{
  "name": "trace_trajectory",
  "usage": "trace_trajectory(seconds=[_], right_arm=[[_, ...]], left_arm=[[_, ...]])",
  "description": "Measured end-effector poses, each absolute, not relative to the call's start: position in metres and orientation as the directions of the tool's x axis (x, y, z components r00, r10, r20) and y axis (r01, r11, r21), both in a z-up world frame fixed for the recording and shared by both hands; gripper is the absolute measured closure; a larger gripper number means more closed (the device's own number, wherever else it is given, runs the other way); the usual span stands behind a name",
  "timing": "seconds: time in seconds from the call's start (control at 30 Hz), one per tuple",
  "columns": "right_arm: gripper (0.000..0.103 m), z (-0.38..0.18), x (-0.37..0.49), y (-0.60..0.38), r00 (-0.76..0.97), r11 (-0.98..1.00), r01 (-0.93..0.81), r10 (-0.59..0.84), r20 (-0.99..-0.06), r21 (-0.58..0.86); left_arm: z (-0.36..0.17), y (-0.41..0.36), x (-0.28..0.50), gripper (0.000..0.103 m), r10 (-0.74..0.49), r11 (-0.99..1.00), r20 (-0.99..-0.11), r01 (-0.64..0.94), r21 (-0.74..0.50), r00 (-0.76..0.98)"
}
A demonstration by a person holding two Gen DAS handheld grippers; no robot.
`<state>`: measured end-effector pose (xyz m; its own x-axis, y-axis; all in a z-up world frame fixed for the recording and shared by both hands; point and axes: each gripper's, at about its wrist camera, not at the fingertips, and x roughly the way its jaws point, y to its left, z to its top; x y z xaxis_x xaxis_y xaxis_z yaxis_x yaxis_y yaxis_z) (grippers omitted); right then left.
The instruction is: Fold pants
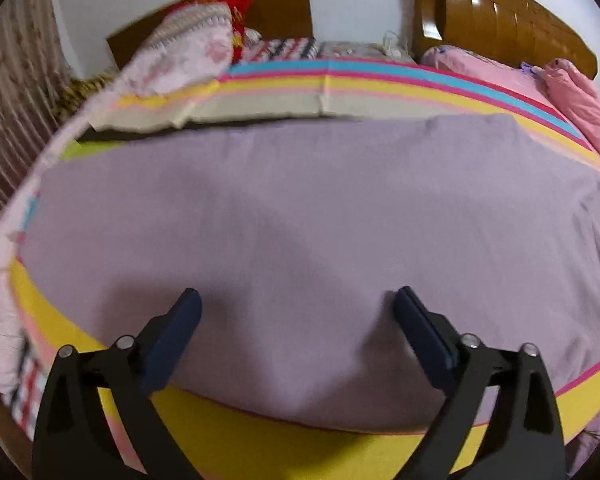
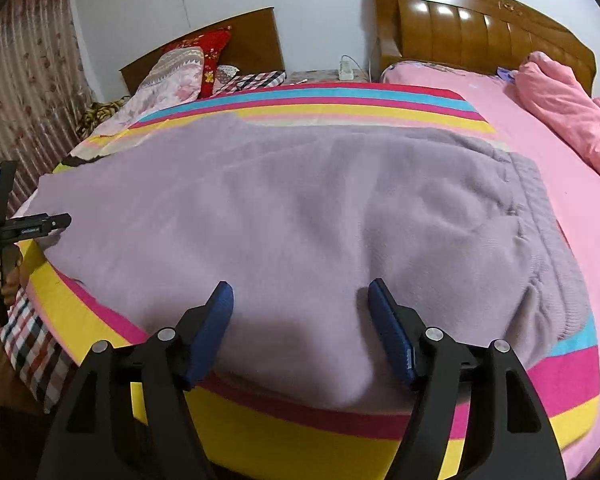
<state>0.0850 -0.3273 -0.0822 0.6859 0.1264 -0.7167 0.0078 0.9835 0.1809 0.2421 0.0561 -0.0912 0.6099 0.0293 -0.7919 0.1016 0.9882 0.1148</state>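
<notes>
Lilac fleece pants [image 1: 308, 232] lie spread flat on the striped bed cover [image 1: 260, 444]. In the right wrist view the pants [image 2: 300, 208] show their ribbed waistband [image 2: 540, 216] at the right. My left gripper [image 1: 298, 300] is open, its blue pads over the pants' near edge, holding nothing. My right gripper [image 2: 300, 292] is open over the near edge toward the waistband end, holding nothing. The left gripper's body [image 2: 24, 228] shows at the far left of the right wrist view.
The striped cover [image 2: 284, 436] is yellow, pink and blue. A pink sheet [image 2: 540, 128] with a bunched pink quilt [image 2: 572, 120] lies to the right. Pillows [image 2: 180, 72] and wooden headboards [image 2: 480, 28] stand at the back. A curtain [image 2: 28, 80] hangs on the left.
</notes>
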Motion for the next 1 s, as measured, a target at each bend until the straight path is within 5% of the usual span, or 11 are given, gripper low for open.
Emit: trace_trajectory(seconds=[0.23, 0.5, 0.6, 0.7, 1.0], right_arm=[[0.015, -0.04, 0.121, -0.354, 0.764, 0.988, 0.07, 0.037, -0.644, 0.139], [0.015, -0.084, 0.221, -0.345, 0.539, 0.986, 0.087, -0.167, -0.826, -0.143], [0.011, -0.106, 0.203, -0.372, 0.557, 0.992, 0.124, -0.087, -0.826, -0.021], [0.011, -0.103, 0.196, -0.388, 0.577, 0.989, 0.129, -0.013, -0.817, 0.075], [0.008, -0.107, 0.204, -0.38, 0.568, 0.988, 0.152, -0.059, -0.821, 0.034]], left_arm=[[-0.054, -0.02, 0.246, 0.006, -0.148, 0.969, -0.735, 0.244, 0.025, 0.662], [-0.072, -0.099, 0.288, 0.002, -0.029, 0.947, -0.741, 0.256, 0.195, 0.671], [-0.107, -0.1, 0.299, 0.001, 0.03, 0.937, -0.827, 0.271, 0.218, 0.561], [-0.115, -0.072, 0.3, 0.001, -0.102, 0.974, -0.823, 0.224, 0.032, 0.559], [-0.119, -0.072, 0.306, 0.001, -0.12, 0.97, -0.816, 0.24, 0.024, 0.566]])
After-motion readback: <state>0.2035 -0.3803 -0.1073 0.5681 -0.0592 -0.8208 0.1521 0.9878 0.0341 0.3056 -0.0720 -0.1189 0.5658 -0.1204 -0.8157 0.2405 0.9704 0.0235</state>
